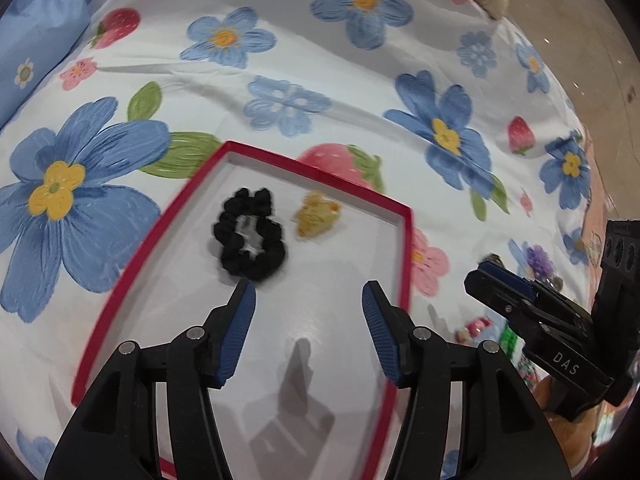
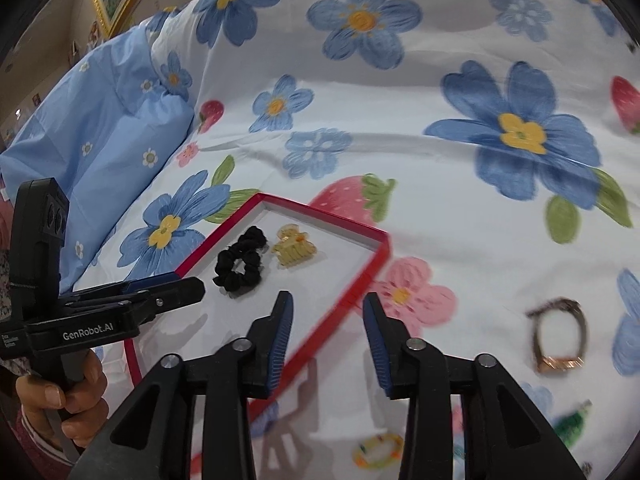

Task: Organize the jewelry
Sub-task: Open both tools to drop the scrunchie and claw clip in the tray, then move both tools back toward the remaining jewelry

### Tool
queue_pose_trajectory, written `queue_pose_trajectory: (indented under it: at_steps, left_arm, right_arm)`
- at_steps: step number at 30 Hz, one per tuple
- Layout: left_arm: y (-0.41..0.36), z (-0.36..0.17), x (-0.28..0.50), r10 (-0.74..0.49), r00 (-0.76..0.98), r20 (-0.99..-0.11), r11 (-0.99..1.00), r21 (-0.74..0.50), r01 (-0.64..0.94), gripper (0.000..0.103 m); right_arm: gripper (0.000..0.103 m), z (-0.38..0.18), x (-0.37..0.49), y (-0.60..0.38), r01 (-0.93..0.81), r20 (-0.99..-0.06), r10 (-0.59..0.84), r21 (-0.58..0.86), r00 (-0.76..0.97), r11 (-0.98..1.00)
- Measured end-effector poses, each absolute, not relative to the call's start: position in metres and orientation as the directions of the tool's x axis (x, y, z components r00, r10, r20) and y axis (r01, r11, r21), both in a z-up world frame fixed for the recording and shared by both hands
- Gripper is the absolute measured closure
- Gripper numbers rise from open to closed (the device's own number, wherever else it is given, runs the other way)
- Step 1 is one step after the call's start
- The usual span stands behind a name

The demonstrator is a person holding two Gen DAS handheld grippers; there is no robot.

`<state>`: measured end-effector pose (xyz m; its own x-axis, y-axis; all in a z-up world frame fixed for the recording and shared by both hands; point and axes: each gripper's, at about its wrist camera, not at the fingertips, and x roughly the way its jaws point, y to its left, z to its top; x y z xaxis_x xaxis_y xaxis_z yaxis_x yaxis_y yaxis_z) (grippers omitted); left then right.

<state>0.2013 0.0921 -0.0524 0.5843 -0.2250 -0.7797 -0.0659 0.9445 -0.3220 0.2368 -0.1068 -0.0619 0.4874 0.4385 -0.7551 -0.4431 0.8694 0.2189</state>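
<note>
A red-rimmed box [image 1: 406,264] with a white floor lies on the flowered bedspread. Inside it rest a black scrunchie [image 1: 250,240] and a yellow hair claw [image 1: 316,216], side by side; the right wrist view shows the same box [image 2: 360,280], scrunchie [image 2: 240,266] and claw [image 2: 294,250]. My left gripper [image 1: 308,292] hovers open over the box floor, just short of the scrunchie, nothing between its fingers. My right gripper [image 2: 326,306] is open and empty above the box's right rim. A bracelet [image 2: 560,336] lies on the bedspread to its right.
A yellow-white ring [image 2: 378,450], a green tassel piece [image 2: 572,426] and a purple flower piece [image 1: 538,258] lie loose on the bedspread right of the box. A blue pillow [image 2: 112,152] sits at the left. A hand [image 2: 60,396] holds the left gripper's handle.
</note>
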Motion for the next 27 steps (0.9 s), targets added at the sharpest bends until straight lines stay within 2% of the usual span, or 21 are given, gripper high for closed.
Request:
queue_pose_trajectory:
  at_steps: [13, 27]
  left_arm:
    - [0.035, -0.033, 0.176, -0.290, 0.583, -0.759, 0.944, -0.326, 0.045, 0.043]
    - [-0.016, -0.047, 0.165, -0.323, 0.525, -0.787, 0.945, -0.296, 0.136, 0.043]
  right_arm:
    - [0.057, -0.040, 0.185, -0.211, -0.290, -0.729, 0.351, 0.215, 0.588, 0.933]
    - [0.054, -0.045, 0.152, -0.286, -0.151, -0.731, 0.264, 0.218, 0.629, 0.964]
